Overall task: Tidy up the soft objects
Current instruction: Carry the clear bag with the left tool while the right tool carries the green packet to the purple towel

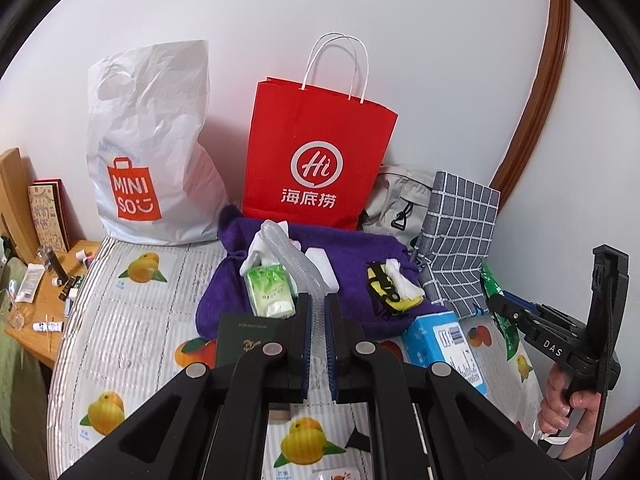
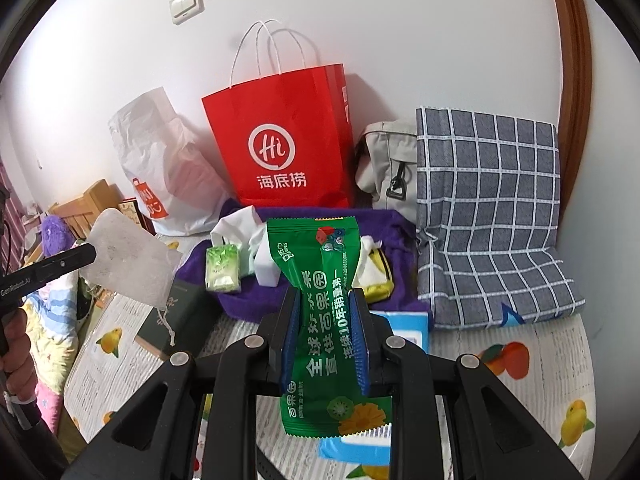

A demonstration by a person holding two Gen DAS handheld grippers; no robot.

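From your left wrist view, the left gripper (image 1: 318, 316) is clenched on a thin clear pouch (image 1: 280, 246), seen edge-on here as a ribbed, see-through strip rising away from the pads. Beyond it lie the purple knit cloth (image 1: 352, 248), a green tissue pack (image 1: 269, 292) and a small yellow pouch (image 1: 394, 292), all soft. The red paper bag (image 1: 316, 152) stands upright against the wall, straight ahead and mouth up; the crinkled white plastic bag (image 1: 148, 140) leans to its left.

From your right wrist view, the right gripper (image 2: 324, 336) is grasping a glossy green wipes packet (image 2: 320, 320) across its middle, its long axis running along the fingers, away from you. The clear pouch (image 2: 128, 260) shows flat here, frosted, with a drawstring hanging. The red paper bag (image 2: 280, 140) sits ahead and slightly left, so both hands are about equally placed for it, though I can't tell how wide its mouth stands. The folded grey checked cloth (image 2: 488, 216) lies right, on the fruit-print counter (image 2: 520, 364).
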